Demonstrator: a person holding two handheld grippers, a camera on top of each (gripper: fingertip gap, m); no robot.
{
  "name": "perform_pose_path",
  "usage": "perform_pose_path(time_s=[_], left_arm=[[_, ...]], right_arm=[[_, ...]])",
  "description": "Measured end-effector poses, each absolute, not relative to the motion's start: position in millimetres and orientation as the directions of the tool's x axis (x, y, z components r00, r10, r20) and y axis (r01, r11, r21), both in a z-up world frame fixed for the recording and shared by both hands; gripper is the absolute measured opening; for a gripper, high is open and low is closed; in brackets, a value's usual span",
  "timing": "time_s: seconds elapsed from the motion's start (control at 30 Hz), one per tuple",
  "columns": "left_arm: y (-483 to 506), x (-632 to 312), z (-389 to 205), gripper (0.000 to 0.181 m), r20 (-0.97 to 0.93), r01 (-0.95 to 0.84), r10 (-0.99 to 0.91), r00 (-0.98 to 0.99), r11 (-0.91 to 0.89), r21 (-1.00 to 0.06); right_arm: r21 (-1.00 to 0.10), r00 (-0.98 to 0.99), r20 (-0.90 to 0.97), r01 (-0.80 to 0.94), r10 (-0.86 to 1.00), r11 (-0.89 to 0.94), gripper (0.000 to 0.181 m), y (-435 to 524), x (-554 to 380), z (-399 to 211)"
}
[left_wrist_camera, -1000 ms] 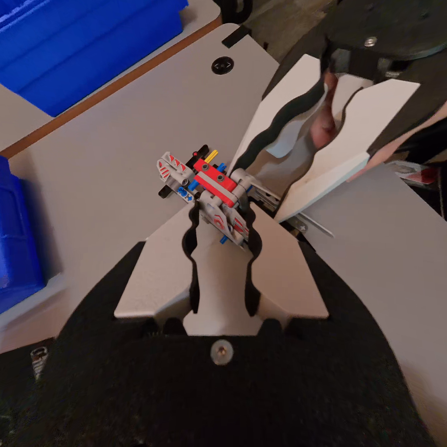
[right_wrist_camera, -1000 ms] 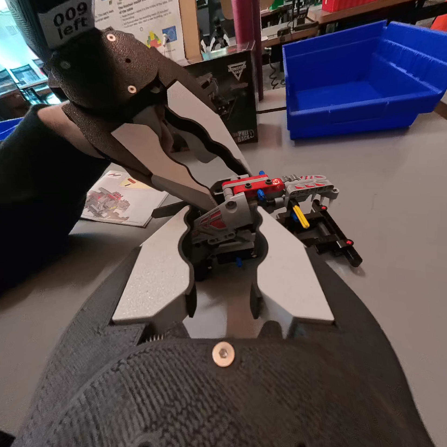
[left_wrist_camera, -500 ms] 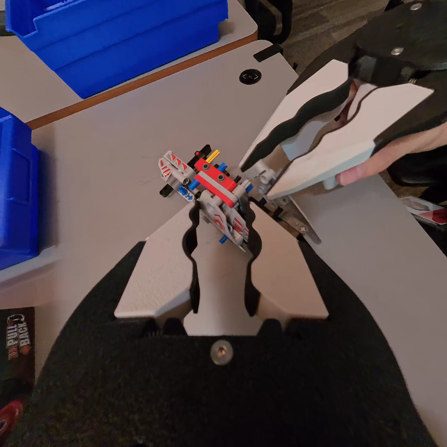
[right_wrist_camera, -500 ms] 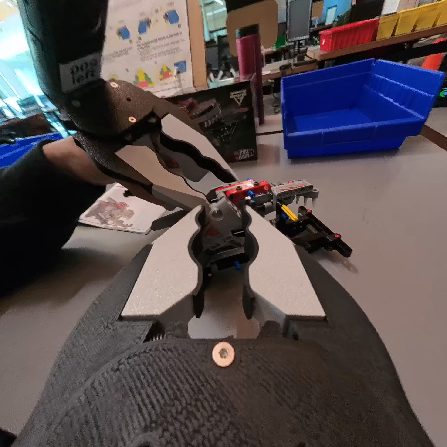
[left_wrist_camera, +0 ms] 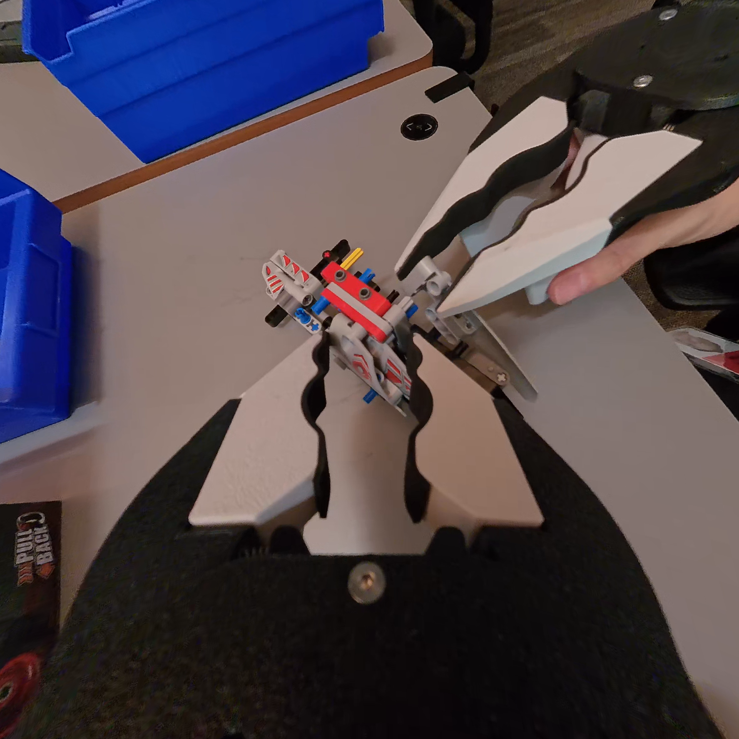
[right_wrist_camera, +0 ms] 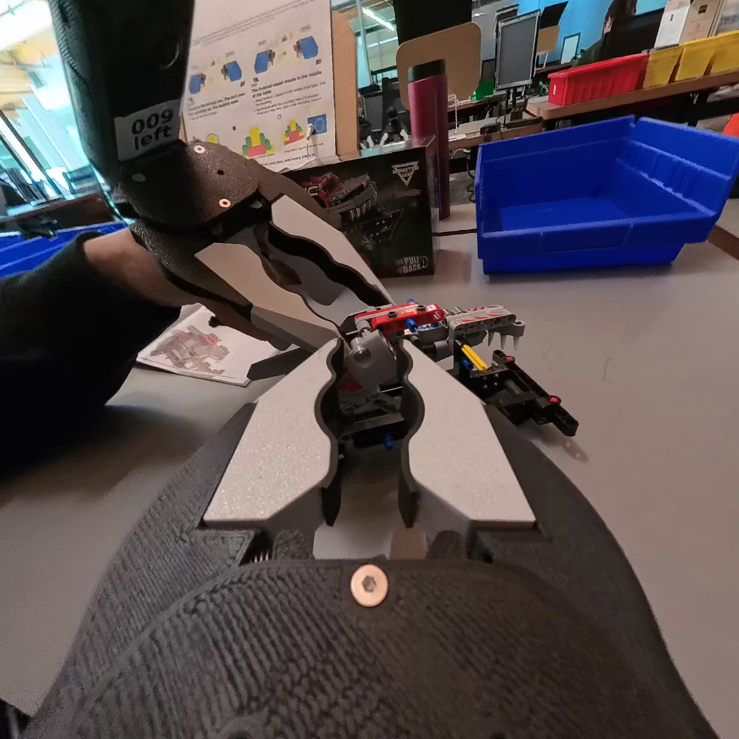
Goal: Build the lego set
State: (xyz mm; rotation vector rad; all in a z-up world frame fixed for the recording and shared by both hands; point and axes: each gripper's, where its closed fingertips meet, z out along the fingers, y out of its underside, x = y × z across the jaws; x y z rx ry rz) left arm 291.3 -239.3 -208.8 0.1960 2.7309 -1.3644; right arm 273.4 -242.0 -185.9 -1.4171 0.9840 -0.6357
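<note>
On the pale grey worktop, between two blue plastic bins, sits the part-built model of grey, red and black plastic beams — and we have both sets of tongs on it. Our left tongs are closed narrowly on its grey-and-red panelled end, so that the body cannot slide or twist, we judge, while the other end is worked. Our right tongs grip a grey rounded piece at the model's near side; from the left wrist view they come in slanted from the right, tips pinching light grey connectors. Whether that piece is fully seated we cannot tell.

Our left hand, in a dark sleeve, holds its tool tilted steeply down from the upper left; our right hand's fingers curl beneath its tool. Behind lie the printed instruction booklet and the dark cardboard set box — kept near for reference, we suppose.
</note>
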Motion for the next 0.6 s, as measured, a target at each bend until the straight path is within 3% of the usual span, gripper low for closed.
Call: perform_pose_path(time_s=[0.37, 0.5, 0.6], left_arm=[[-239.7, 291.4, -208.8, 0.036, -0.131, 0.151, 0.077, -0.988, 0.582, -0.799], [-239.9, 291.7, -208.7, 0.036, -0.119, 0.14, 0.075, -0.99, 0.576, -0.806], [-239.6, 291.9, -208.7, 0.036, -0.119, 0.14, 0.075, -0.99, 0.576, -0.806]], right_arm=[[-0.991, 0.499, -0.076, -0.135, -0.863, 0.009, 0.019, -244.5, 270.7, -183.9], [-0.985, 0.488, -0.115, -0.171, -0.865, 0.035, 0.017, -248.5, 270.6, -184.9], [-0.949, 0.468, -0.26, -0.284, -0.845, 0.134, 0.016, -254.8, 271.2, -188.6]])
